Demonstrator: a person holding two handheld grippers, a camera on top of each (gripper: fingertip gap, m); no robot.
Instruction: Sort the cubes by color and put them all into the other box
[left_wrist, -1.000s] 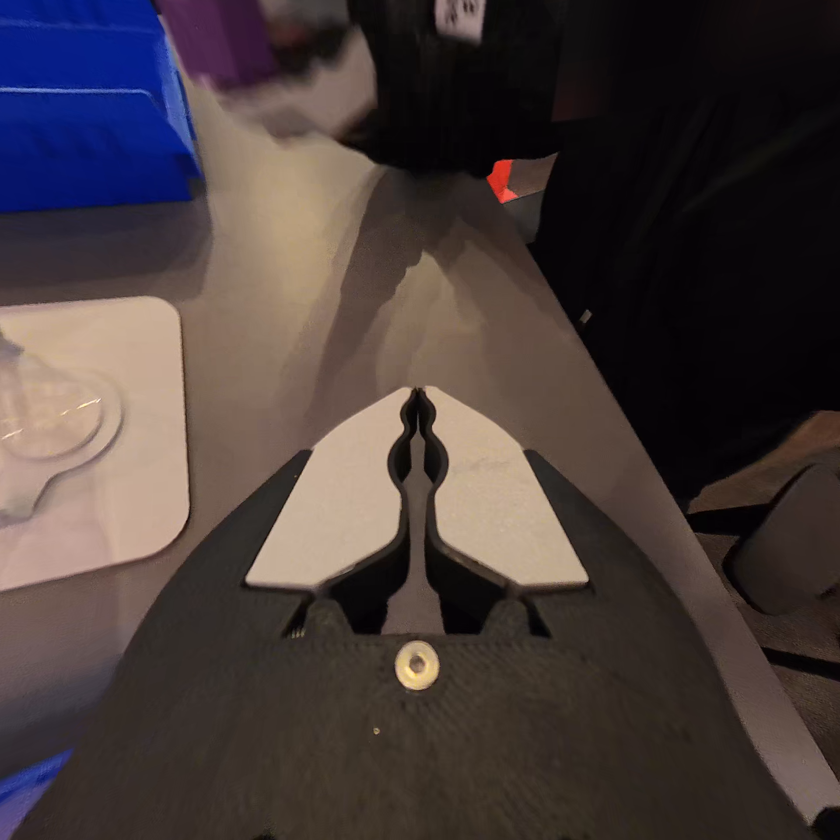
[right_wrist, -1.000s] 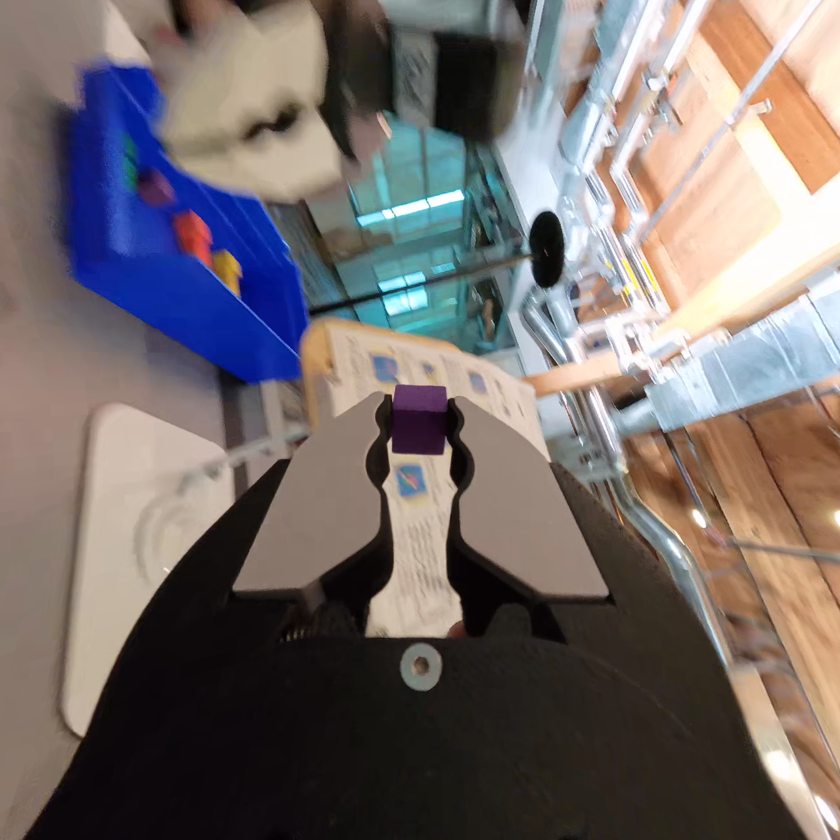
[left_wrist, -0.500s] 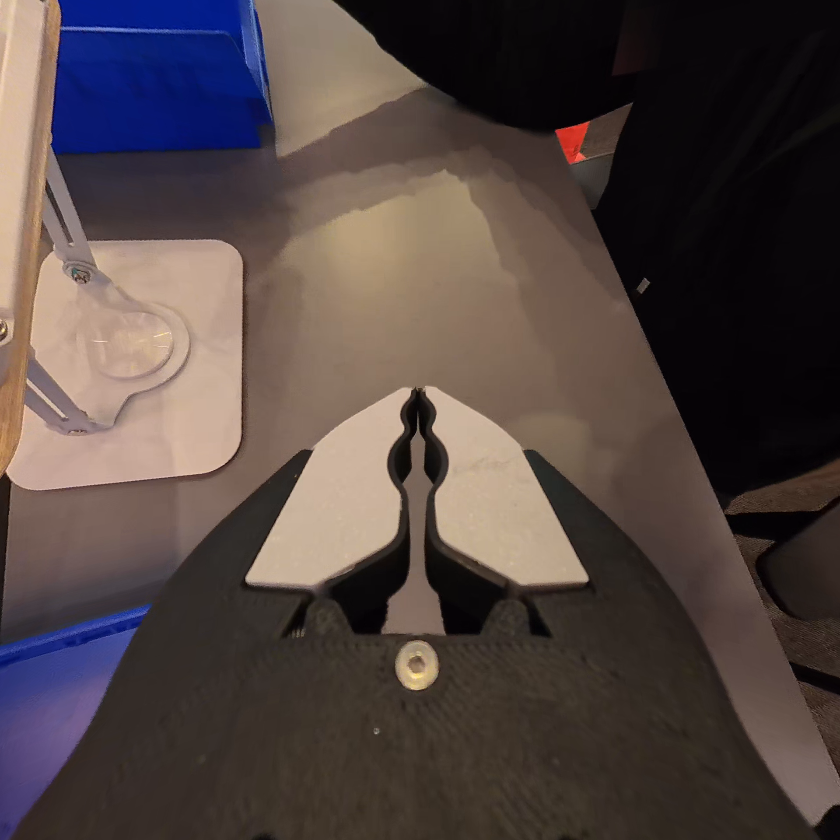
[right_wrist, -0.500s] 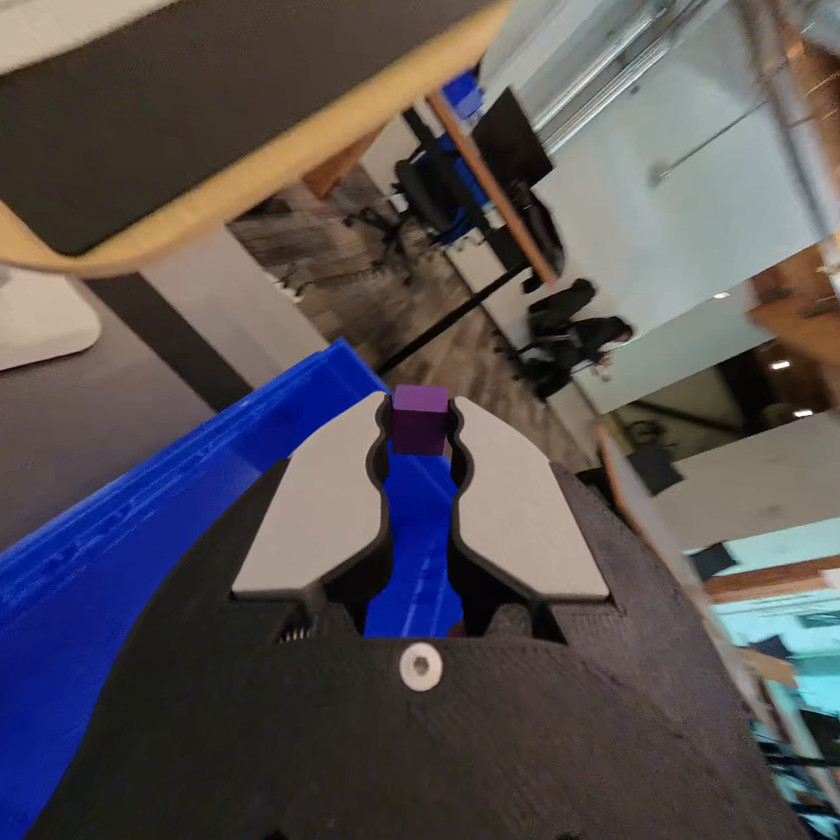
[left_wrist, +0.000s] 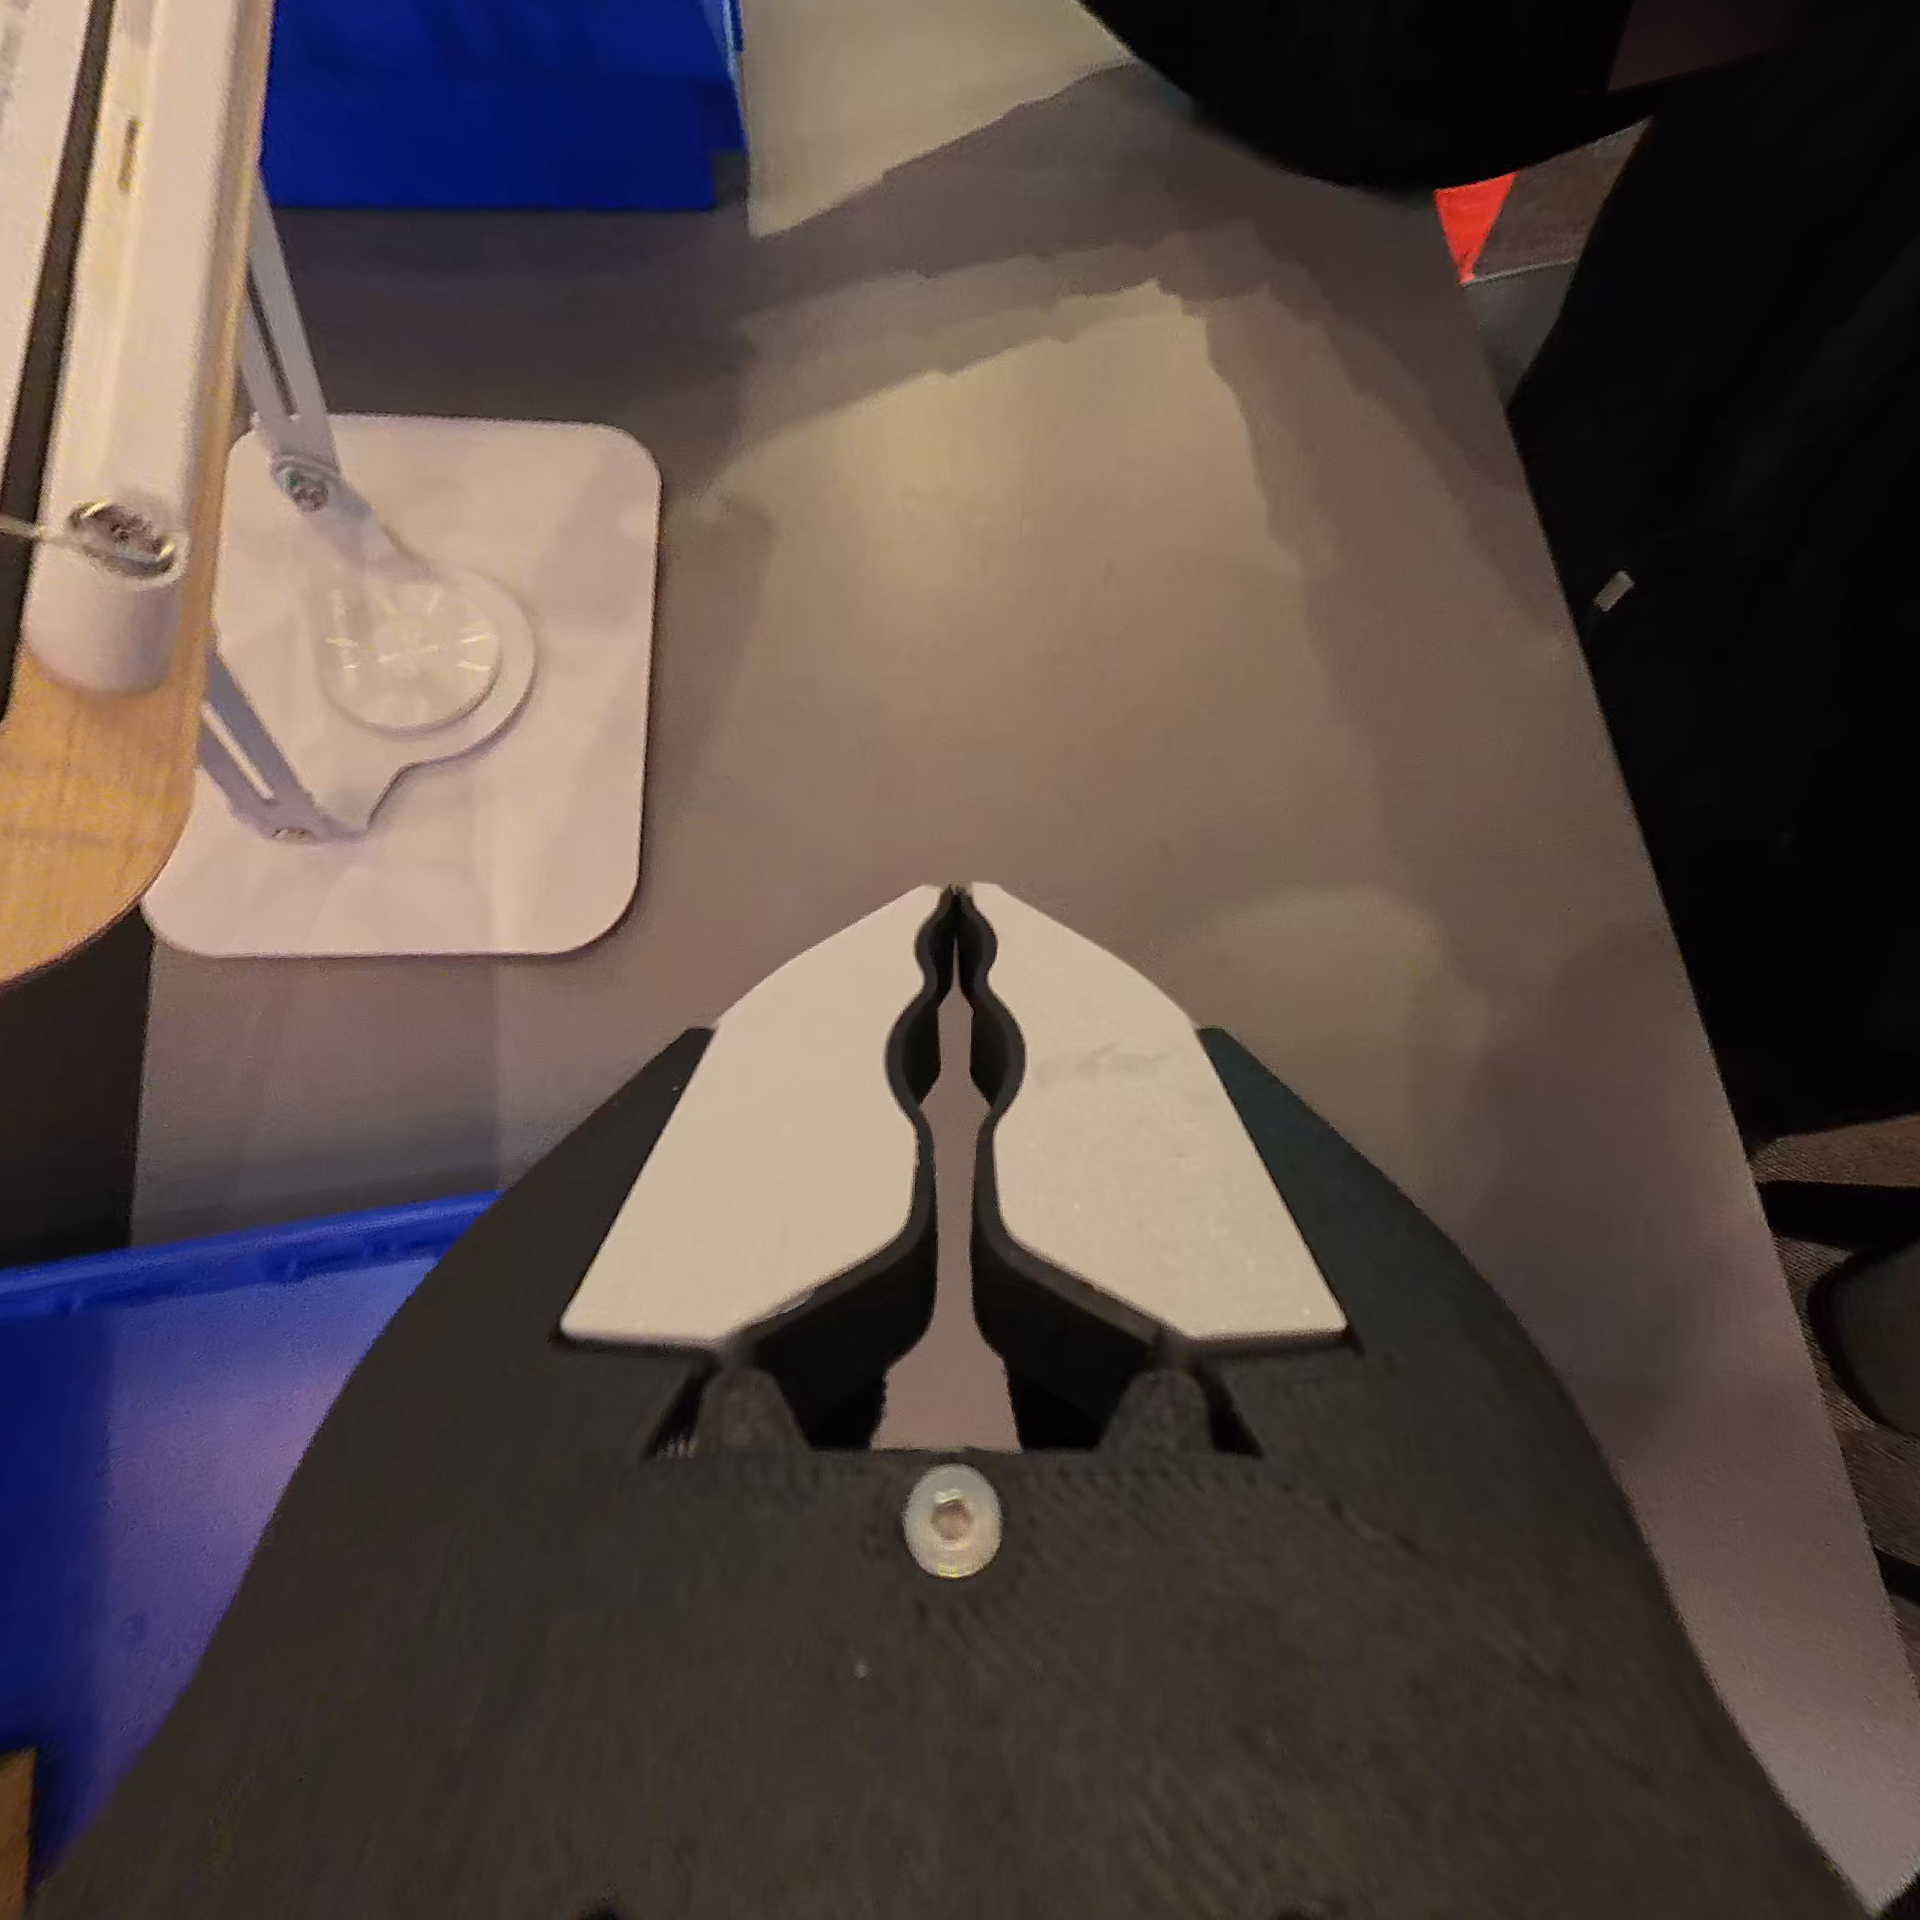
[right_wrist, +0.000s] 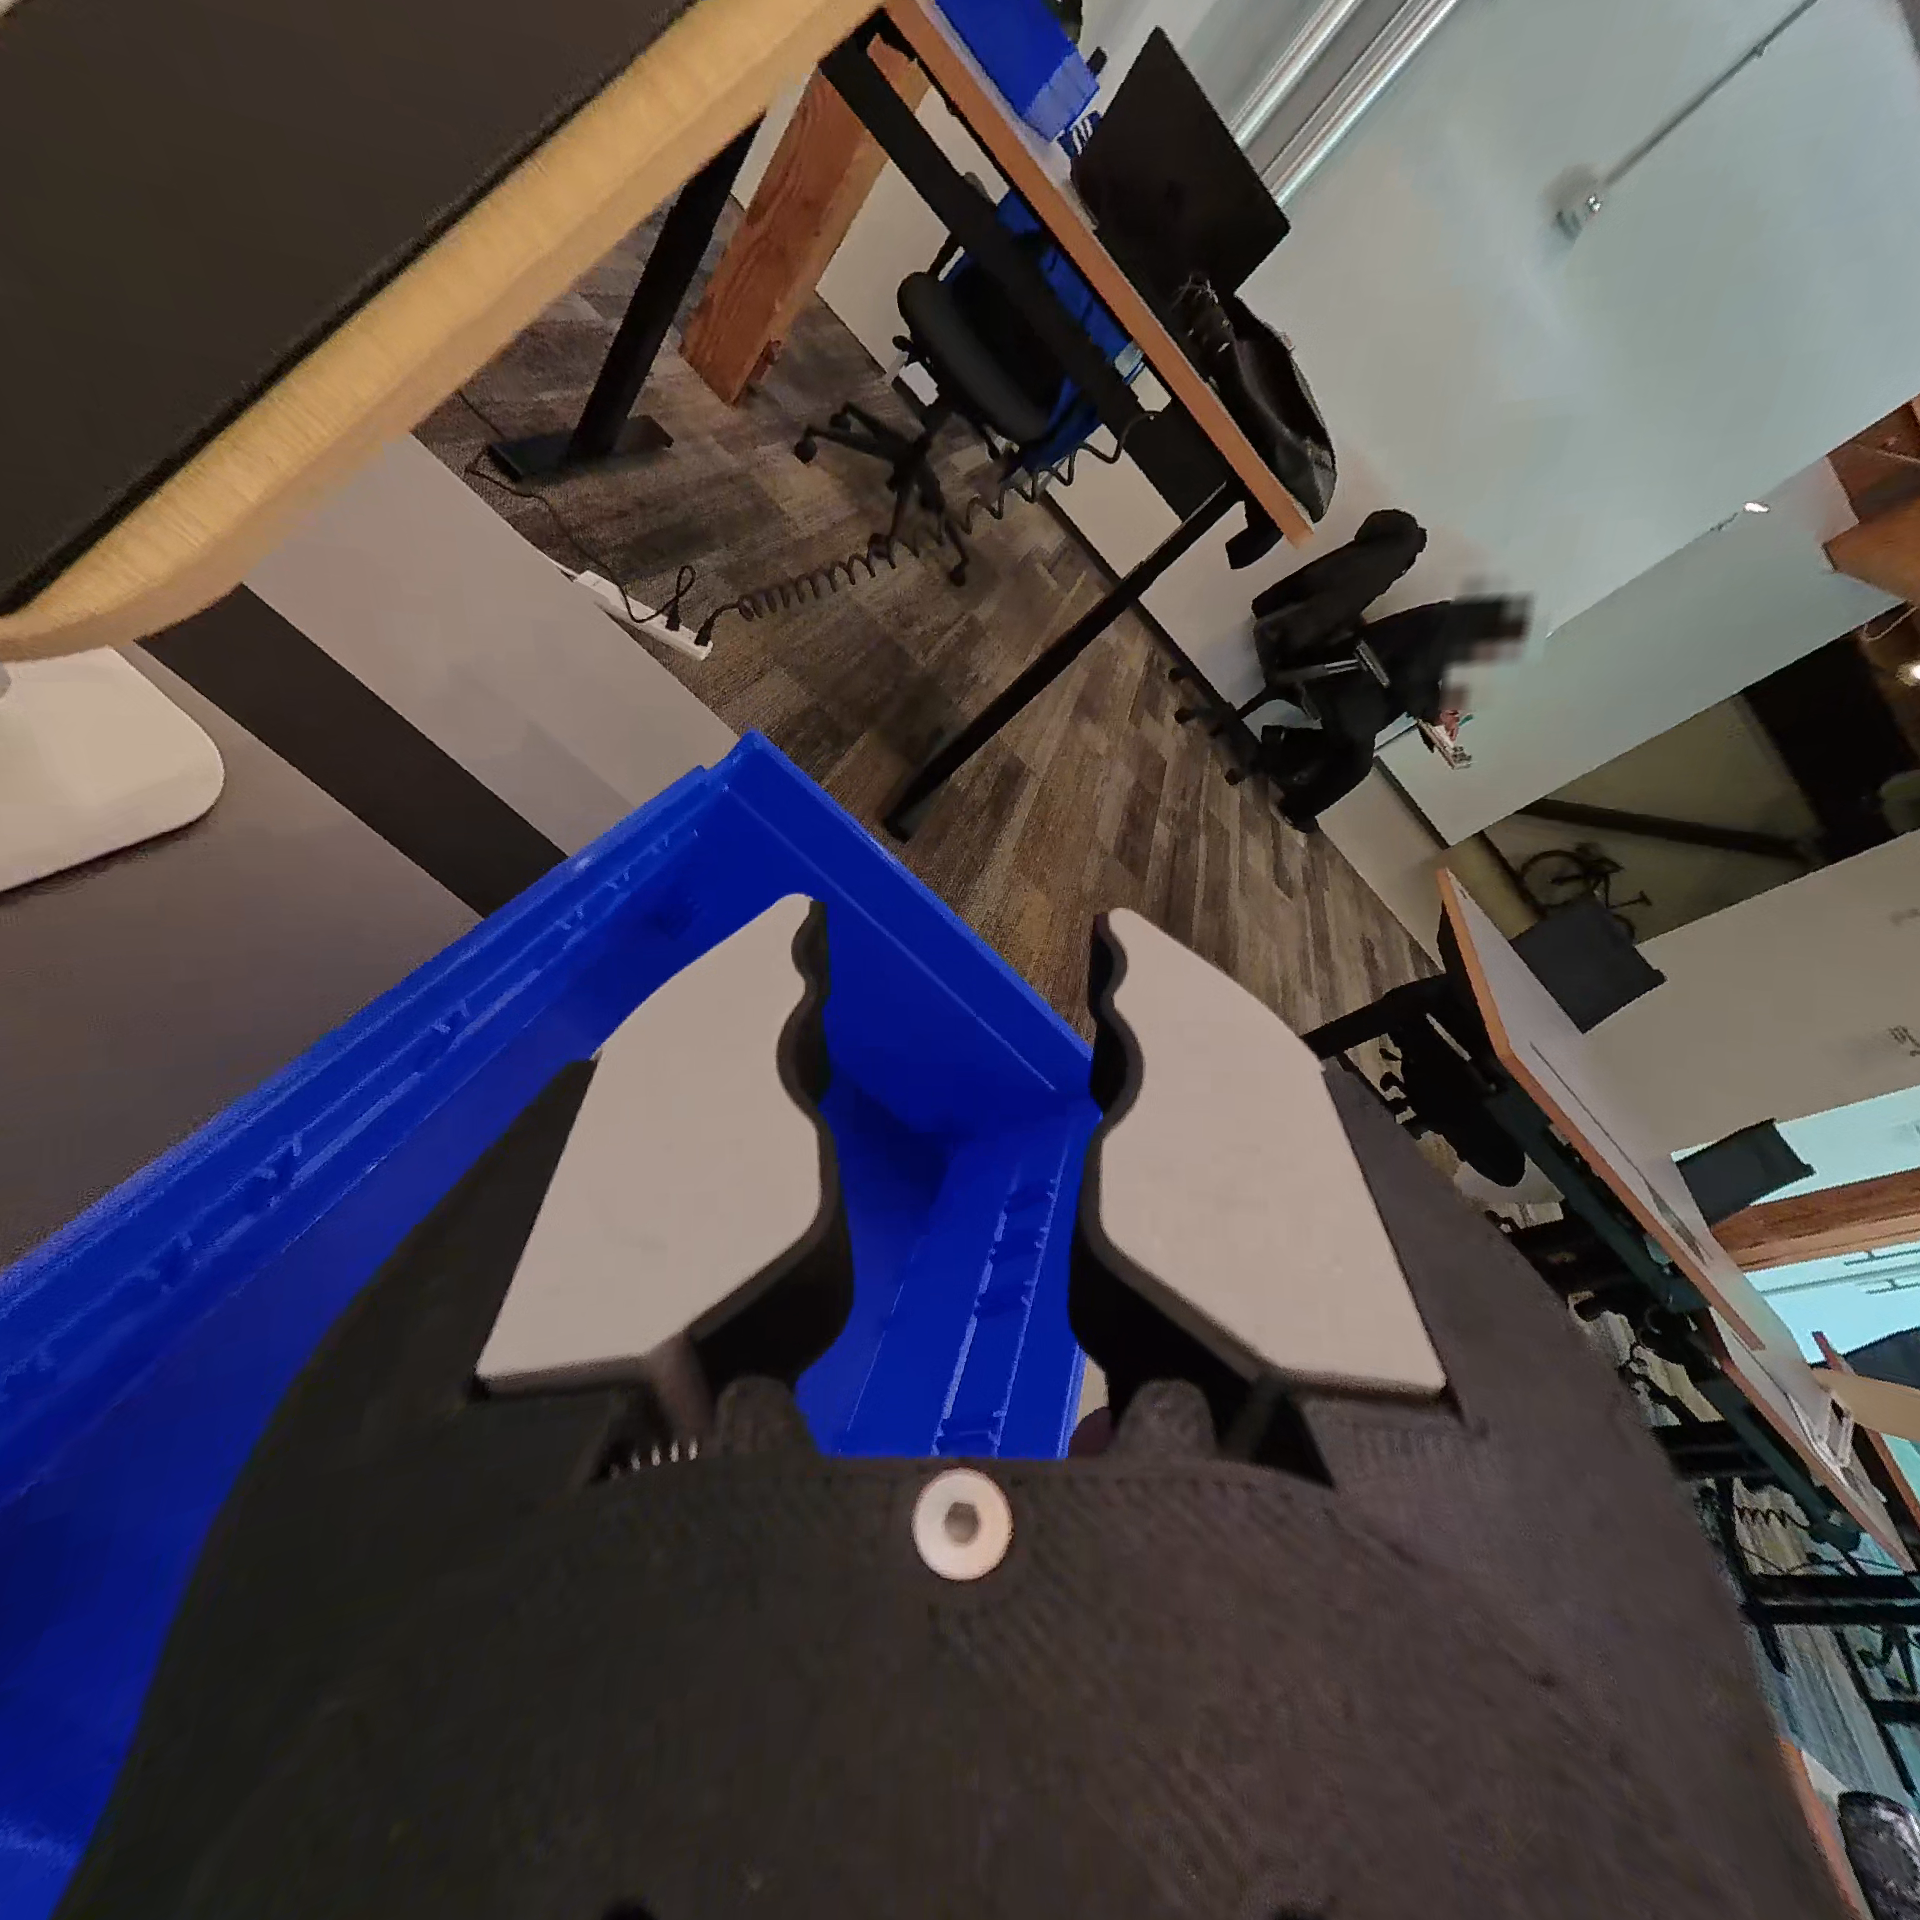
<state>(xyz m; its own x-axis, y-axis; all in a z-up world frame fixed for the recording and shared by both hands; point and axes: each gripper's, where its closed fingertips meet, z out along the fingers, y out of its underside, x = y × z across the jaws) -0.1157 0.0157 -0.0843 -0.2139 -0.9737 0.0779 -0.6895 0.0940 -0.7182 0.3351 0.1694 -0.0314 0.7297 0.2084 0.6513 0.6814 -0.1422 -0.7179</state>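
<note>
My right gripper (right_wrist: 951, 940) is open and empty, held tilted over the far corner of a blue box (right_wrist: 894, 966). No cube shows between its fingers; a small dark purple bit peeks by the base of the right finger, too little to tell. My left gripper (left_wrist: 954, 891) is shut and empty over the bare grey table (left_wrist: 1039, 623). A second blue box (left_wrist: 499, 104) stands at the far left of the left wrist view. A blue box edge (left_wrist: 208, 1278) shows at the lower left beside the left gripper. No cubes are in view.
A white stand base (left_wrist: 416, 686) with metal legs holds a wood-edged board (left_wrist: 94, 727) at the left, also above in the right wrist view (right_wrist: 416, 291). The table edge runs along the right (left_wrist: 1662, 935), by a person's dark clothing (left_wrist: 1714, 520). Desks and chairs lie beyond. My hands' fingertips stand some 50 centimetres from each other.
My right gripper held a purple cube and swung over the blue box; now it has opened and the cube is gone from its fingers. The left gripper drew back, staying shut.
</note>
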